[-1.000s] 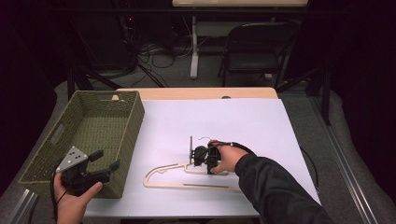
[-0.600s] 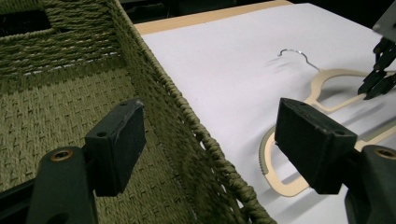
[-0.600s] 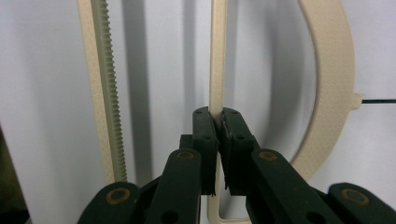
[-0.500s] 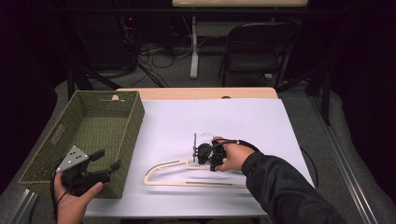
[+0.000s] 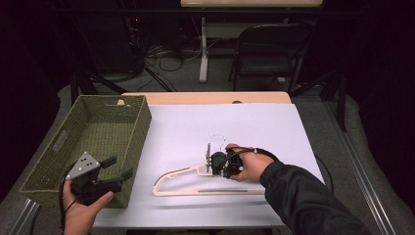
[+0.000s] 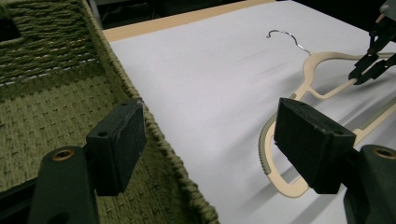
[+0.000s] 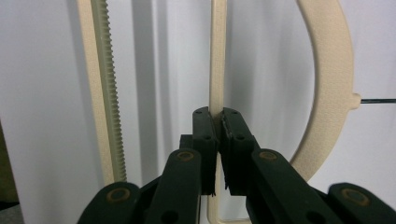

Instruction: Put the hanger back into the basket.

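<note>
A cream plastic hanger (image 5: 176, 175) with a metal hook (image 5: 218, 138) lies on the white table cover (image 5: 274, 122), its hook end raised a little. My right gripper (image 5: 211, 161) is shut on the hanger's thin inner bar (image 7: 217, 56), with the pads (image 7: 205, 126) pressed on both sides of it. The left gripper (image 5: 120, 167) stands open at the near right corner of the green woven basket (image 5: 139, 132), nothing between its jaws. From the left gripper view (image 6: 210, 149), the hanger (image 6: 308, 70) and the right gripper (image 6: 373, 60) lie ahead to the right.
The basket (image 6: 56, 93) takes up the table's left side and looks bare inside. Past the far wooden table edge (image 5: 205, 98) stand a dark chair (image 5: 274, 49) and cables on the floor.
My right gripper has risen slightly and shifted a little right, taking the hanger's hook end up with it. The left hand has stayed put.
</note>
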A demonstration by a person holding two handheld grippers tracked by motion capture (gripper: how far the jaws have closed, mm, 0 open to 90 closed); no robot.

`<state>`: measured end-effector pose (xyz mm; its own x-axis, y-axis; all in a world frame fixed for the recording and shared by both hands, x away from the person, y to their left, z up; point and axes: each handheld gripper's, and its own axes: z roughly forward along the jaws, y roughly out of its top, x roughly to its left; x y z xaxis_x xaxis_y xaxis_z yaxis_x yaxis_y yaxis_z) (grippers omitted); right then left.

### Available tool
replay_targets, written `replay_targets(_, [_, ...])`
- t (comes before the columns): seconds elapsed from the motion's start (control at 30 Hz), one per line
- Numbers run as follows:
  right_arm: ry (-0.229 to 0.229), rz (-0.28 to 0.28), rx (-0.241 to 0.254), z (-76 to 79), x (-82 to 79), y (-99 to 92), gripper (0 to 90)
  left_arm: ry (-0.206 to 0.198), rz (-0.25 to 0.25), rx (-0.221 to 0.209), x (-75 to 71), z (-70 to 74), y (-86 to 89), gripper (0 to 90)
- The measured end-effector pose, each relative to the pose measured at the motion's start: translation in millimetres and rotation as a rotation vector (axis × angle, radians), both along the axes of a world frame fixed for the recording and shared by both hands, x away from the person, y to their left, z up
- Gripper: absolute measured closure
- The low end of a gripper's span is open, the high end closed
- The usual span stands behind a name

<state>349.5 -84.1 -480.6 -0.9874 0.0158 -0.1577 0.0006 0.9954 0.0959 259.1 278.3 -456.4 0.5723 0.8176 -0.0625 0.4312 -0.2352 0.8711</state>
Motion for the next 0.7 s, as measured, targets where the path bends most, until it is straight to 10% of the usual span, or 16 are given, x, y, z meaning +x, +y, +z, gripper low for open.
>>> replay_targets(0.33, [-0.157, 0.131, 0.030, 10.8, -21.9, -2.8, 85.7, 0.028, -0.081, 0.027, 5.3, -0.1, -24.6, 27.6])
replay_targets(0.7, [-0.222, 0.223, 0.033, 12.0, -34.3, -2.0, 85.7, 0.075, -0.204, 0.054, 17.8, 1.4, -58.5, 30.5])
